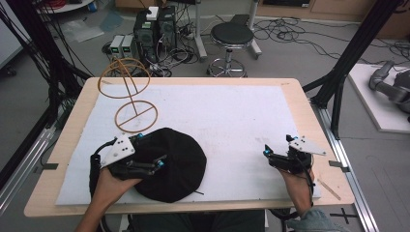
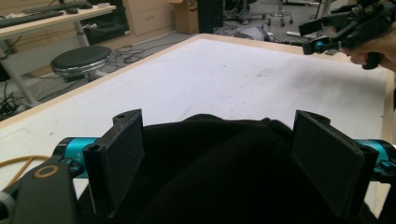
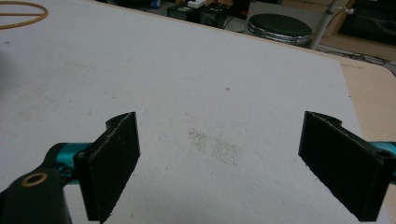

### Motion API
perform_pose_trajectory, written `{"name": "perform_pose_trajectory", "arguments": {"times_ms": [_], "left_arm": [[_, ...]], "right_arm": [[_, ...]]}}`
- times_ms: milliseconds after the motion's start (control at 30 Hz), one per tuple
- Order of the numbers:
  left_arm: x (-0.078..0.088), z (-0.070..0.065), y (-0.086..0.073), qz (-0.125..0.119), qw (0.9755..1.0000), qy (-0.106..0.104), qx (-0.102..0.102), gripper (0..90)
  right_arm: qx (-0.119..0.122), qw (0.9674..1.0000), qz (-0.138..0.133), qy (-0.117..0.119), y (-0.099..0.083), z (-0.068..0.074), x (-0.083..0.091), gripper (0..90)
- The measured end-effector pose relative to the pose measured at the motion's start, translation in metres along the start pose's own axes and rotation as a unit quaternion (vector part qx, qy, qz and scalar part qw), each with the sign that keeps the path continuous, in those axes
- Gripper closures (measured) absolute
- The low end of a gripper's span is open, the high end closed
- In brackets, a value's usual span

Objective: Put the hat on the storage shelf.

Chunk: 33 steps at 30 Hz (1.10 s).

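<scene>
At table's near left: black hat (image 1: 171, 164), soft, light, likely floppy; best pinched at brim. Left gripper (image 1: 157, 165) jaws spread over it; right gripper (image 1: 269, 153) jaws spread, empty

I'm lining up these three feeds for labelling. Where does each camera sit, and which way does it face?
High view: above the person's side, looking forward and down on the white mat; both forearms enter below, with left gripper and right gripper.
Left gripper view: rides the left gripper, looking across the black hat; its open jaws straddle the hat.
Right gripper view: rides the right gripper, facing bare mat, jaws open.
Shared: both gripper views show the black stool.
</scene>
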State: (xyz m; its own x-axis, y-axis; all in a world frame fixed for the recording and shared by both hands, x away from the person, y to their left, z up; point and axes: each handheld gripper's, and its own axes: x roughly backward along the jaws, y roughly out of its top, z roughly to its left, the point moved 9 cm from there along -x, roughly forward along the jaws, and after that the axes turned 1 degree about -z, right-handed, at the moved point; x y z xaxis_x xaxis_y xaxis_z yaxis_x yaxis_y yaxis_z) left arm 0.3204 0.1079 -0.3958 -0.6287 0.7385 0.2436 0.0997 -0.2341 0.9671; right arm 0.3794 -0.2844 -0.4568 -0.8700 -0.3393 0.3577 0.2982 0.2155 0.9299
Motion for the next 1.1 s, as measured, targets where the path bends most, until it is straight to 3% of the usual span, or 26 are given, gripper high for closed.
{"name": "perform_pose_trajectory", "arguments": {"times_ms": [133,433,733,933,1100], "left_arm": [[-0.008,-0.011,0.000,0.005,0.9998,-0.017,-0.008,18.2],[-0.018,-0.021,-0.003,0.009,0.9993,-0.033,-0.016,18.2],[-0.026,-0.024,-0.015,0.037,0.9985,-0.026,-0.032,19.5],[-0.027,-0.022,-0.021,0.043,0.9985,-0.024,-0.024,30.3],[-0.027,-0.021,-0.026,0.055,0.9977,-0.023,-0.031,45.1]], "right_arm": [[-0.001,1.0000,-0.001,0.000,0.000,0.000,0.000,12.4],[-0.002,1.0000,-0.003,0.002,0.001,0.000,0.000,12.5],[-0.002,1.0000,-0.002,0.003,0.001,0.000,0.001,12.4],[-0.003,1.0000,-0.004,0.002,0.001,0.000,0.001,12.5],[0.000,1.0000,-0.006,0.000,0.001,-0.001,0.001,12.5]]}}
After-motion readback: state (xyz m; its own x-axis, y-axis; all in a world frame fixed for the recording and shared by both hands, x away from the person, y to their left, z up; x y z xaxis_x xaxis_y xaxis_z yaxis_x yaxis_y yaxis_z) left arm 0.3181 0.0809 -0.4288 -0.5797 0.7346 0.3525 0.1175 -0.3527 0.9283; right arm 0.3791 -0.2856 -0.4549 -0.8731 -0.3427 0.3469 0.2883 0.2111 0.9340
